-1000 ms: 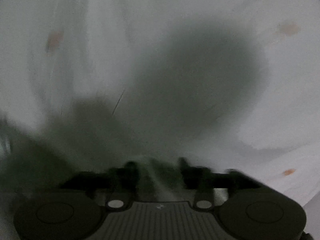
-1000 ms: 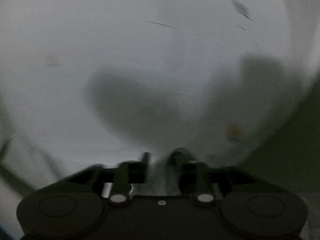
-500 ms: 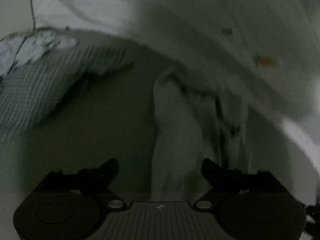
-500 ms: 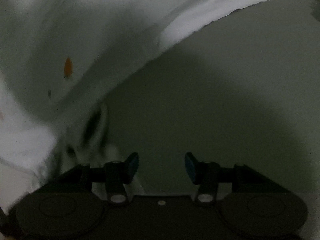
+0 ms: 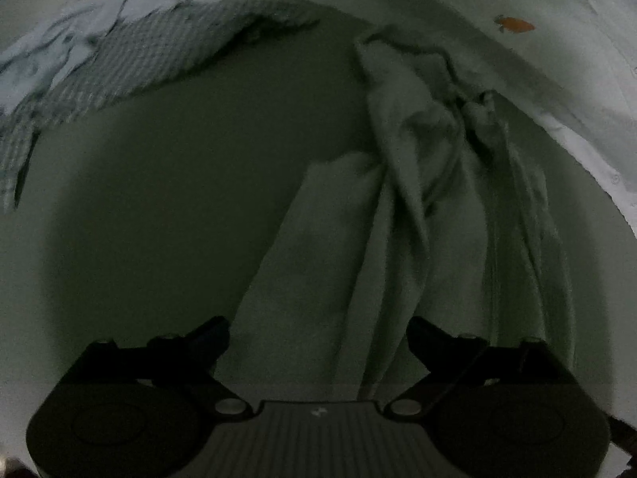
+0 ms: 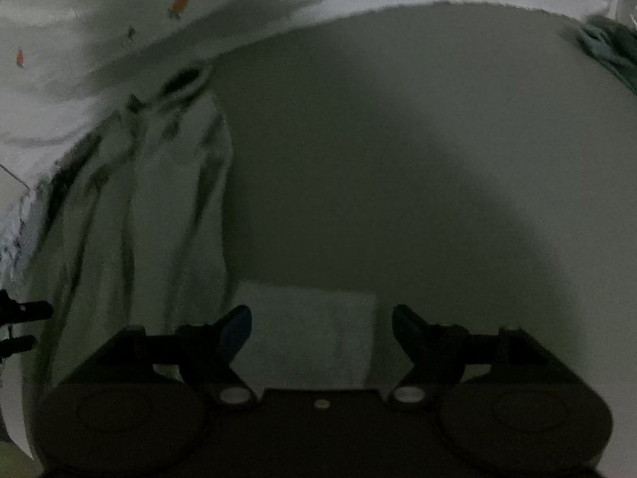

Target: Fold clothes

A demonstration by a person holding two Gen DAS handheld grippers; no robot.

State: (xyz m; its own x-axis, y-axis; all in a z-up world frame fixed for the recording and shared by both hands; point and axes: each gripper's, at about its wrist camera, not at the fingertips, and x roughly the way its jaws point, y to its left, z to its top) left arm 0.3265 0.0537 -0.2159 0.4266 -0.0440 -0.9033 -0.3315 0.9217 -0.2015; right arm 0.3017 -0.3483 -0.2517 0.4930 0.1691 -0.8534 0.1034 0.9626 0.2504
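Note:
A white shirt with small orange prints (image 5: 513, 24) lies spread on a pale surface, its body (image 6: 99, 79) arching across the top of both wrist views. One crumpled sleeve (image 5: 418, 207) runs from the shirt down between the fingers of my left gripper (image 5: 318, 330), whose jaws are opening with the pads clear of the cloth. The other sleeve (image 6: 167, 207) hangs at the left of the right wrist view. Its flat end (image 6: 310, 330) lies between the fingers of my right gripper (image 6: 320, 318), whose jaws are also opening and do not press on it.
A checked garment (image 5: 131, 63) lies bunched at the upper left of the left wrist view. A teal cloth (image 6: 609, 47) shows at the upper right edge of the right wrist view. Bare pale surface (image 6: 398, 159) lies beside each sleeve.
A second ago both grippers were nearly shut on white cloth, close over the shirt. Both have since opened, let go, and pulled back down to the sleeves.

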